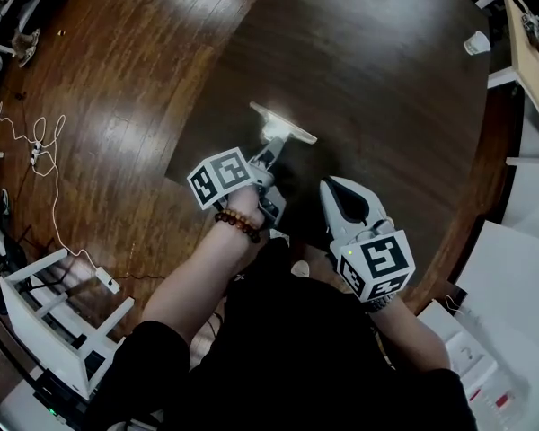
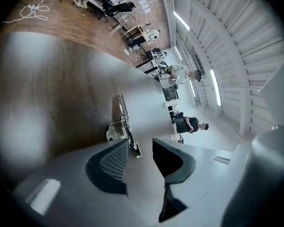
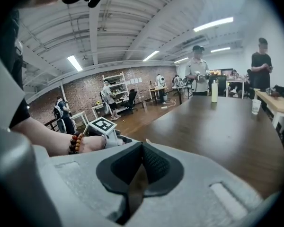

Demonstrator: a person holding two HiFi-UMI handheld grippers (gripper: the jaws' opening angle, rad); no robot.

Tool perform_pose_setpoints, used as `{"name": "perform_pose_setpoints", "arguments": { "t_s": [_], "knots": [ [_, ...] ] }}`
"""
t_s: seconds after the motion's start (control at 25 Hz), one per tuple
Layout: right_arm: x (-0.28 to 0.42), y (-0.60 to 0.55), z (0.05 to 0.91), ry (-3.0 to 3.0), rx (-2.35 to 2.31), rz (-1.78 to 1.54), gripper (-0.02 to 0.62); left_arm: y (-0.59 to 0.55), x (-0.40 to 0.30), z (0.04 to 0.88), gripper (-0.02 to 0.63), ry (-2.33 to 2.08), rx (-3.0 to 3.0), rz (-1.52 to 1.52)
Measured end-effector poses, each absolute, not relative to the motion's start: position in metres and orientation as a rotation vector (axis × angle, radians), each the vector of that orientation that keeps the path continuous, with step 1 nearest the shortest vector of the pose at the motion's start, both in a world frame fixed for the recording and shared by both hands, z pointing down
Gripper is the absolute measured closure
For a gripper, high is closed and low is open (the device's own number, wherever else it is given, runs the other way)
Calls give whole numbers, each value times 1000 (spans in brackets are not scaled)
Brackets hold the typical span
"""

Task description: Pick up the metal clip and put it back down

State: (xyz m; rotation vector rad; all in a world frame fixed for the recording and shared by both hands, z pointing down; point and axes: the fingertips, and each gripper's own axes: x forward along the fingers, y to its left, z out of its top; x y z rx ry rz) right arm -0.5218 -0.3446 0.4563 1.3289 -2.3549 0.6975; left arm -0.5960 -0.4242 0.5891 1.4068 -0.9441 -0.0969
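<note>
The metal clip (image 1: 283,126) lies on the dark wooden table (image 1: 386,88), shining under the light. My left gripper (image 1: 271,158) sits just behind it, low over the table. In the left gripper view the jaws of the left gripper (image 2: 140,143) stand apart, and the clip (image 2: 122,122) rests on the tabletop with its near end reaching the gap beside the left pad (image 2: 109,167); neither pad presses on it. My right gripper (image 1: 341,196) hovers to the right, off the clip. The right gripper (image 3: 142,148) has its pads together with nothing between them.
A paper cup (image 1: 476,43) stands at the table's far right. A white stool (image 1: 54,308) and a white cable (image 1: 36,146) are on the floor to the left. In the right gripper view people (image 3: 197,74) stand past the table's far end, near a bottle (image 3: 214,91).
</note>
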Motion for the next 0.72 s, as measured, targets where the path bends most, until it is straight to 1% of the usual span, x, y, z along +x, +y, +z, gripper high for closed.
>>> {"name": "perform_pose_setpoints", "arguments": {
  "t_s": [0.24, 0.36, 0.56, 0.72],
  "knots": [
    [-524, -353, 463, -2351, 1326, 714, 603, -439, -592, 602, 442, -944, 1360, -119],
    [-523, -355, 464, -2347, 1330, 717, 603, -445, -591, 608, 459, -947, 1341, -119],
    [-519, -359, 464, -2337, 1346, 721, 603, -445, -589, 613, 565, -930, 1326, -128],
    [-519, -358, 465, -2339, 1347, 725, 603, -444, -584, 613, 577, -896, 1345, -115]
  ]
}}
